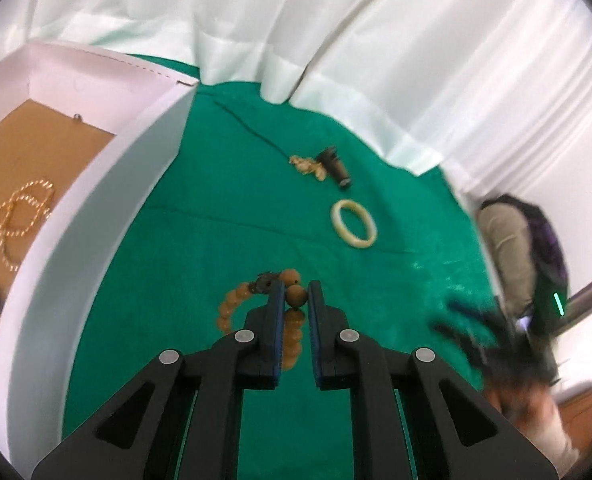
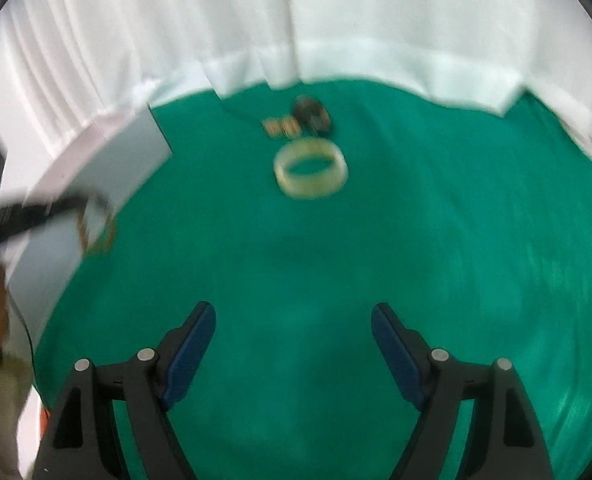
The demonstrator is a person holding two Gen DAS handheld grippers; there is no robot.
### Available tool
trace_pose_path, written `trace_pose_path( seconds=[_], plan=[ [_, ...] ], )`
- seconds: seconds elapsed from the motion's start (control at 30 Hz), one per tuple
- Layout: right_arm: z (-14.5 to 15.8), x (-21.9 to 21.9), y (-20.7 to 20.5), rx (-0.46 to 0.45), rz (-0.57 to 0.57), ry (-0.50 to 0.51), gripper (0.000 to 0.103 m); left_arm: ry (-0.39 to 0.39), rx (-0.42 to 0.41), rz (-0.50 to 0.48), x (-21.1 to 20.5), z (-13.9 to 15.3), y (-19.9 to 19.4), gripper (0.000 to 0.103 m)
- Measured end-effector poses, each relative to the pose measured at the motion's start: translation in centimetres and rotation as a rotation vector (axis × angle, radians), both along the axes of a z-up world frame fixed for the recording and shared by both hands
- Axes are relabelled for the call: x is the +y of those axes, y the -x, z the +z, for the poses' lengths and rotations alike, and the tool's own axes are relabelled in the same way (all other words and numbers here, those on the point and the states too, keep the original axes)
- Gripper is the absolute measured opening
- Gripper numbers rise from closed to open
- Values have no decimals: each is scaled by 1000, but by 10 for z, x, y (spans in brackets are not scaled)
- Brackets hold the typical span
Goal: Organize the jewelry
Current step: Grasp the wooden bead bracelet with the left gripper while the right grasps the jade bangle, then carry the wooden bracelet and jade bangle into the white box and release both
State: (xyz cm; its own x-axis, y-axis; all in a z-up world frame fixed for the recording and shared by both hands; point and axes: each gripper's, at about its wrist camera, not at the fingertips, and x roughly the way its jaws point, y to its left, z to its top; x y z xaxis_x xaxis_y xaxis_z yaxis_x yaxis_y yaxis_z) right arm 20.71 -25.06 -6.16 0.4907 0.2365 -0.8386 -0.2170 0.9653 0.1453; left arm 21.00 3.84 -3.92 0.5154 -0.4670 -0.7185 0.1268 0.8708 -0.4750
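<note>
We're gripping the amber bead bracelet [image 1: 256, 312] in the left gripper [image 1: 296, 300], fingers clamped on a bead, bracelet hanging just above the green surface [image 1: 224, 200]. Right gripper [image 2: 294, 332] is hovering with fingers spread wide, holding nothing. Step in hand looks like carrying the bracelet to the white box [image 1: 108, 184] beside it. Next move: clearing the wall, releasing inside. Pale bangle [image 1: 353, 224] is waiting farther out.

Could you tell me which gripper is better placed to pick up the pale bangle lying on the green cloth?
Right. The right gripper is open, empty and faces the pale bangle; the left gripper holds the bead bracelet.
</note>
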Motion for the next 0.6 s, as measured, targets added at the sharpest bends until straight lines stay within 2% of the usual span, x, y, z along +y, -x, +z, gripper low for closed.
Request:
trace_pose_path(
  seconds=[0.1,0.13,0.17,0.27,0.33,0.37,0.4,0.43,0.53,0.6],
  plan=[
    [-4,20,-72,4,34,28,81,21,-9,12,8,7,13,9],
    [-9,26,-88,10,42,25,73,26,-12,16,10,9,17,9],
    [-17,35,-107,23,71,25,59,33,-13,22,13,11,22,9],
    [-45,64,-145,89,113,84,52,36,-6,56,23,15,30,9],
    [-61,75,-158,114,112,125,44,16,-1,81,26,17,32,9],
    [-68,80,-161,134,120,138,27,7,3,91,28,18,33,9],
    [-70,85,-161,120,122,170,23,7,4,96,30,19,35,9],
    [-69,89,-159,106,129,190,10,13,3,102,33,20,36,9],
    [-57,88,-146,90,126,140,10,69,-6,125,48,31,46,9],
    [-37,90,-130,60,137,79,10,98,-21,139,61,41,56,9]
  ],
)
